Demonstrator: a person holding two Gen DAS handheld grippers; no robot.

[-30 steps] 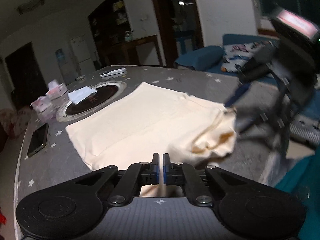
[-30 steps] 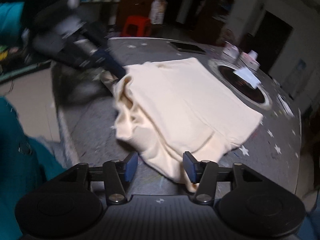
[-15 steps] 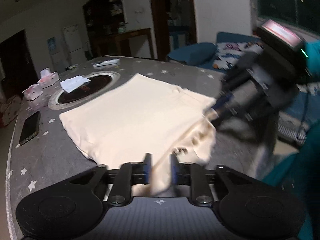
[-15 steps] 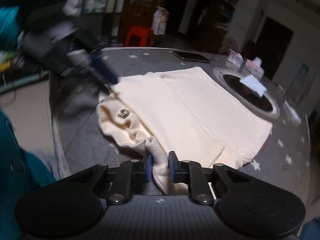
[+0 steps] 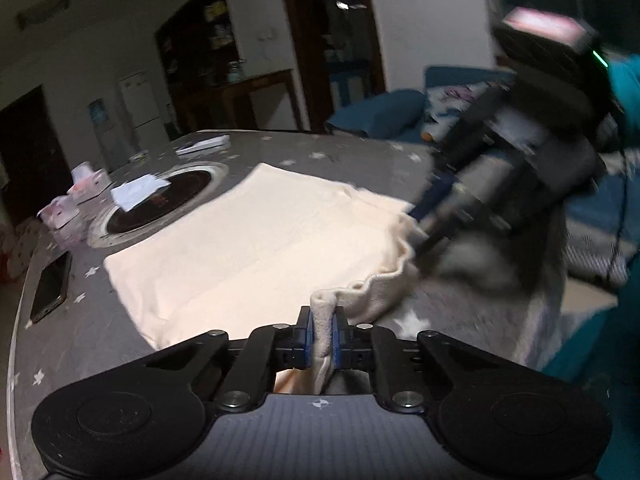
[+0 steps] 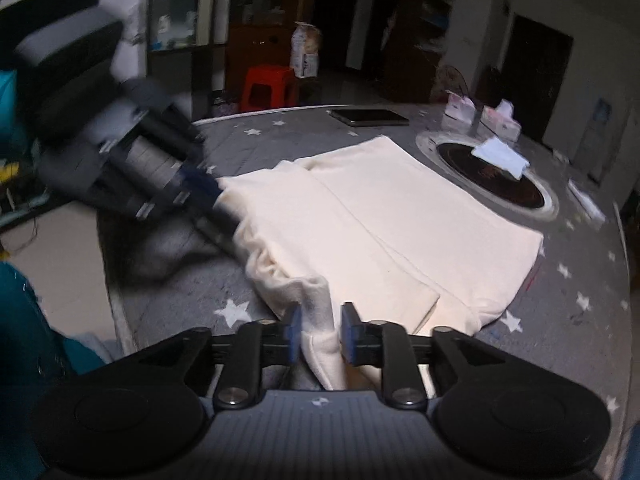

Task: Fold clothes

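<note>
A cream garment (image 5: 256,248) lies partly folded on the grey star-print table (image 5: 360,160); it also shows in the right wrist view (image 6: 384,216). My left gripper (image 5: 321,338) is shut on the garment's near edge. My right gripper (image 6: 320,330) has a fold of the same edge between its jaws, with a small gap at the right pad. Each gripper appears blurred in the other's view, the right one (image 5: 432,216) and the left one (image 6: 200,188), both at the bunched edge near the table's side.
A round dark inset (image 5: 160,200) with a white paper (image 5: 138,192) sits beyond the garment. A phone (image 5: 50,284) lies at the left edge. Tissue packs (image 6: 500,120) and a tablet (image 6: 370,117) lie at the far side. A red stool (image 6: 268,88) stands beyond the table.
Both grippers closed on the garment's near edge and pulled it toward the table side, stretching the bunched edge flatter. The right jaws have since widened slightly around the fold.
</note>
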